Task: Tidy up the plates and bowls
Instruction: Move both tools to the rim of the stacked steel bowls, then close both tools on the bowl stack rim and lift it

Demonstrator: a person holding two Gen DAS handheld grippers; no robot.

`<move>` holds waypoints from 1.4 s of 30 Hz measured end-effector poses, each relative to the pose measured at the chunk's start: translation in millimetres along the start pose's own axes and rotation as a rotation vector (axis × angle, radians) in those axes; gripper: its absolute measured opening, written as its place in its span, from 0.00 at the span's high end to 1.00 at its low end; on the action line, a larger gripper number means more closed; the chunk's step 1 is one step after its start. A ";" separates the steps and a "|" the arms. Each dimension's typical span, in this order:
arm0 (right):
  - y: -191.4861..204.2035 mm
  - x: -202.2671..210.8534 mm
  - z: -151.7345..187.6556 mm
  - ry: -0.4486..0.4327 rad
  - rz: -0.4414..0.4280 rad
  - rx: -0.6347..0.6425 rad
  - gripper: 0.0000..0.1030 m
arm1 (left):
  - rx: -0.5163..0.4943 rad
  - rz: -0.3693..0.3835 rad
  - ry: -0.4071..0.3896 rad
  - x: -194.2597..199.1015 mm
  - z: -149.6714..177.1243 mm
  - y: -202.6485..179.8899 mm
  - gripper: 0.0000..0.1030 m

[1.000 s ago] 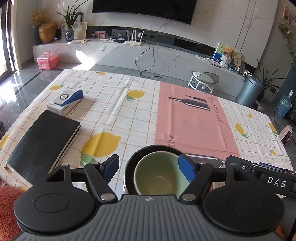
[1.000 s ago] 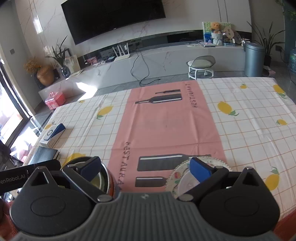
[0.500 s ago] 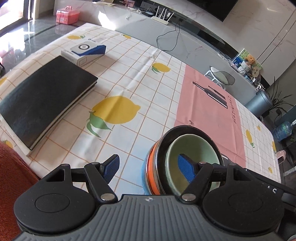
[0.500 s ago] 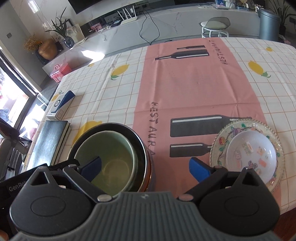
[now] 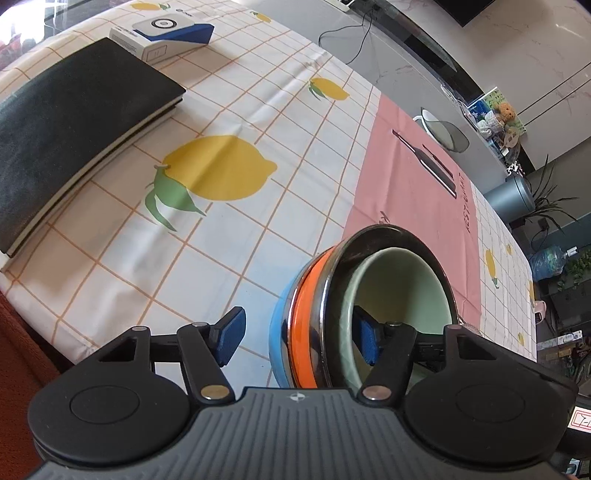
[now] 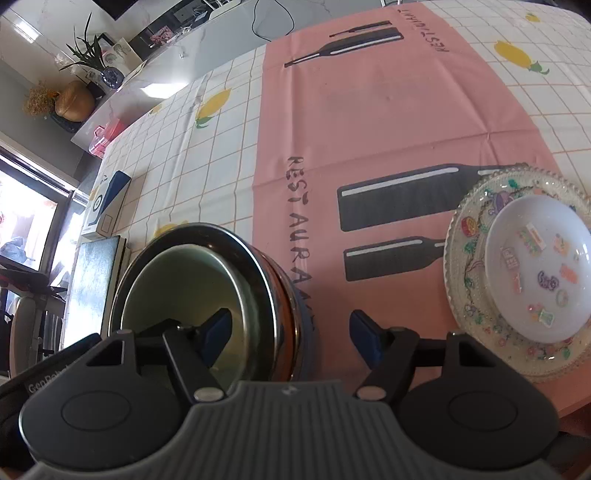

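Note:
A nested stack of bowls [image 5: 314, 302] stands near the table's front edge: a pale green bowl [image 5: 402, 284] inside a dark steel one with orange and blue bowls below. My left gripper [image 5: 299, 338] is open and straddles the stack's left wall, its right finger inside the green bowl. My right gripper [image 6: 291, 334] is open and straddles the stack's [image 6: 207, 273] right wall, its left finger inside the bowl. A white dish [image 6: 535, 266] sits on a patterned glass plate [image 6: 469, 266] at the right.
A black notebook [image 5: 66, 133] and a white-and-blue box [image 5: 162, 33] lie at the table's left. The tablecloth has a pink middle strip [image 6: 369, 122]. The front table edge is just below both grippers. A stool [image 5: 443, 129] and bin stand beyond the table.
Both grippers have tilted down and moved closer to the bowl stack, each now with one finger inside the green bowl. The bowls and plates have not moved.

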State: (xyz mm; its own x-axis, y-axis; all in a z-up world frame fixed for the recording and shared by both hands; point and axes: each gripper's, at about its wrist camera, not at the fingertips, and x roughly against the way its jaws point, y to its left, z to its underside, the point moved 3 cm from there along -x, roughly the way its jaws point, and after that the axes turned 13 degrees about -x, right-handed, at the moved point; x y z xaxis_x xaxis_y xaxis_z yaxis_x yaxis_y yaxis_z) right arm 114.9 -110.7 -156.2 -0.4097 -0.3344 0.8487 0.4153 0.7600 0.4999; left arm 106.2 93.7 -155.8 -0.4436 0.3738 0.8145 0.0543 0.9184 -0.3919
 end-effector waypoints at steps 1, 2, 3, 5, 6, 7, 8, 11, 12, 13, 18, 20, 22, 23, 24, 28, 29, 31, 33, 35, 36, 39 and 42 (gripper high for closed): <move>-0.9 -3.1 -0.3 0.015 -0.005 -0.011 0.32 | 0.000 0.008 0.004 -1.9 -0.1 -0.4 0.30; -1.9 -5.6 -0.6 0.028 -0.005 -0.022 0.34 | -0.002 0.012 0.005 -3.0 -0.2 -1.1 0.30; -3.1 -7.7 -0.9 0.040 -0.004 -0.032 0.35 | -0.008 0.011 0.008 -3.9 -0.4 -1.7 0.30; -5.6 -10.8 -1.5 0.058 -0.011 -0.048 0.36 | -0.018 0.014 0.012 -5.6 -1.3 -2.7 0.30; -6.4 -11.5 -1.9 0.062 -0.017 -0.054 0.37 | -0.018 0.017 0.017 -6.5 -1.5 -2.7 0.30; -7.6 -12.2 -2.4 0.066 -0.026 -0.064 0.38 | -0.017 0.022 0.026 -8.1 -2.7 -2.8 0.30; -8.8 -12.7 -3.0 0.069 -0.033 -0.073 0.39 | -0.017 0.023 0.034 -9.4 -2.9 -2.9 0.33; -12.7 -14.1 -4.1 0.091 -0.064 -0.107 0.43 | -0.026 0.024 0.043 -11.5 -1.5 -4.5 0.37; -13.2 -14.7 -4.1 0.097 -0.072 -0.116 0.44 | -0.026 0.036 0.044 -11.8 -0.9 -5.3 0.39; -13.5 -15.2 -4.0 0.101 -0.081 -0.120 0.44 | -0.023 0.042 0.043 -11.5 -0.3 -5.9 0.42; -13.9 -15.0 -4.2 0.115 -0.112 -0.139 0.52 | -0.017 0.037 0.037 -10.6 -0.2 -6.9 0.43; -16.0 -15.1 -5.1 0.120 -0.118 -0.157 0.53 | -0.020 0.032 0.035 -10.2 -0.7 -7.4 0.43; -17.5 -15.5 -6.0 0.124 -0.121 -0.169 0.53 | -0.023 0.029 0.034 -9.8 -0.8 -7.7 0.43; -17.6 -15.5 -6.3 0.126 -0.121 -0.171 0.54 | -0.024 0.029 0.033 -9.7 -1.0 -7.5 0.43; -17.3 -15.4 -6.5 0.126 -0.120 -0.172 0.54 | -0.021 0.029 0.031 -9.4 -1.1 -7.0 0.44; -15.1 -13.3 -6.3 0.119 -0.113 -0.155 0.56 | -0.013 0.033 0.022 -6.7 -1.2 -5.1 0.47; -14.7 -13.1 -6.3 0.118 -0.111 -0.152 0.56 | -0.011 0.033 0.019 -6.1 -1.1 -4.7 0.48; -15.1 -12.7 -7.0 0.116 -0.112 -0.149 0.56 | -0.009 0.030 0.017 -5.0 -1.3 -5.2 0.48; -15.1 -11.6 -6.6 0.117 -0.115 -0.146 0.56 | -0.012 0.028 0.014 -2.8 -1.3 -6.7 0.48; -15.9 -9.0 -6.4 0.117 -0.122 -0.145 0.56 | -0.018 0.026 0.008 0.0 -1.5 -9.8 0.48; -16.2 -7.3 -6.6 0.116 -0.125 -0.144 0.56 | -0.021 0.026 0.002 1.4 -2.0 -11.9 0.48; -17.3 0.6 -8.5 0.105 -0.137 -0.140 0.56 | -0.031 0.028 -0.008 5.2 -3.8 -21.5 0.48; -22.6 10.9 -14.0 0.096 -0.148 -0.150 0.56 | -0.057 0.030 -0.014 8.0 -6.1 -36.6 0.48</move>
State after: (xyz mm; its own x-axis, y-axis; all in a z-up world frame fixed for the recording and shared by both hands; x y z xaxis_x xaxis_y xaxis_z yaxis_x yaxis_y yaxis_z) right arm 112.4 -139.3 -155.8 -0.3988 -0.4929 0.7733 0.4755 0.6100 0.6339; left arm 106.2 63.8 -132.3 -0.4535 0.3997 0.7966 0.1188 0.9130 -0.3904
